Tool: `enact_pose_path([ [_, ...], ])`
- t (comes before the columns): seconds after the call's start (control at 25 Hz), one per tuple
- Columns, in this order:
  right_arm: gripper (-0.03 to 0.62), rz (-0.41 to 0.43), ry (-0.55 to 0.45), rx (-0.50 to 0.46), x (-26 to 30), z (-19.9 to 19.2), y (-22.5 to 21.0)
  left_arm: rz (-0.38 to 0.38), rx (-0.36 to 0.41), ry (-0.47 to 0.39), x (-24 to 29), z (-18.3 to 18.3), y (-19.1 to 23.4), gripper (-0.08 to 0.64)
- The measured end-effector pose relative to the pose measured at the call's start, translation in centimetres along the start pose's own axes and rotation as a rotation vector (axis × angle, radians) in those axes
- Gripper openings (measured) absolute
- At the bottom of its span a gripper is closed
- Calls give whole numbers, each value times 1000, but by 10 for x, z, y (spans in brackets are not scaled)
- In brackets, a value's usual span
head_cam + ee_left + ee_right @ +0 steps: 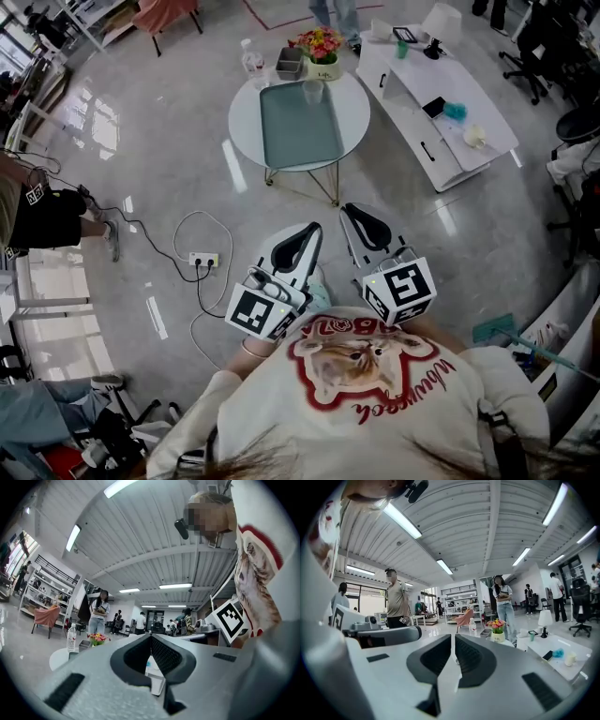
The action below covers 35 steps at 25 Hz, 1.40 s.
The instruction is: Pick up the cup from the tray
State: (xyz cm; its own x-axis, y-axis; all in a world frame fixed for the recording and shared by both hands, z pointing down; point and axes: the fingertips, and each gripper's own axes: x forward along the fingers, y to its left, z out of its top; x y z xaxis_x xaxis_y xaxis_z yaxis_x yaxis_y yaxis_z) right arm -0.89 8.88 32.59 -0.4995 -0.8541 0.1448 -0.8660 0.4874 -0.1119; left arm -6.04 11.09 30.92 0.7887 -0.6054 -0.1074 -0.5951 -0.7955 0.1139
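Cup (313, 91) seemingly on tray (298, 136), far end, well beyond left tool (309, 232), right tool (352, 212)

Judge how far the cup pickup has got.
Done: nothing; the cup stands on the tray on the round table. In hand: nothing; left tongs and right tongs are shut, empty, far from it. Left: approach, grasp, lift.

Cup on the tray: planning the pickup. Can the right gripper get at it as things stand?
Probably not yet: the right gripper is shut and well short of the table. Nothing blocks the way, though; the tray in front of the cup is bare.
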Motion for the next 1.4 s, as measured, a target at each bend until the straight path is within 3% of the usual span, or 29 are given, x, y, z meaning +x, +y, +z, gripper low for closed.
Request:
enact_pose_path([
  [0.6,43,-73,-20,14,109,23,-25,-42,-1,-4,38,13,118,14],
  [1.2,43,-123,7,43,124,14,-40,-92,-41,17,52,2,133,14],
  [1.4,43,-111,9,49,137,15,-53,-74,-39,22,67,0,147,14],
])
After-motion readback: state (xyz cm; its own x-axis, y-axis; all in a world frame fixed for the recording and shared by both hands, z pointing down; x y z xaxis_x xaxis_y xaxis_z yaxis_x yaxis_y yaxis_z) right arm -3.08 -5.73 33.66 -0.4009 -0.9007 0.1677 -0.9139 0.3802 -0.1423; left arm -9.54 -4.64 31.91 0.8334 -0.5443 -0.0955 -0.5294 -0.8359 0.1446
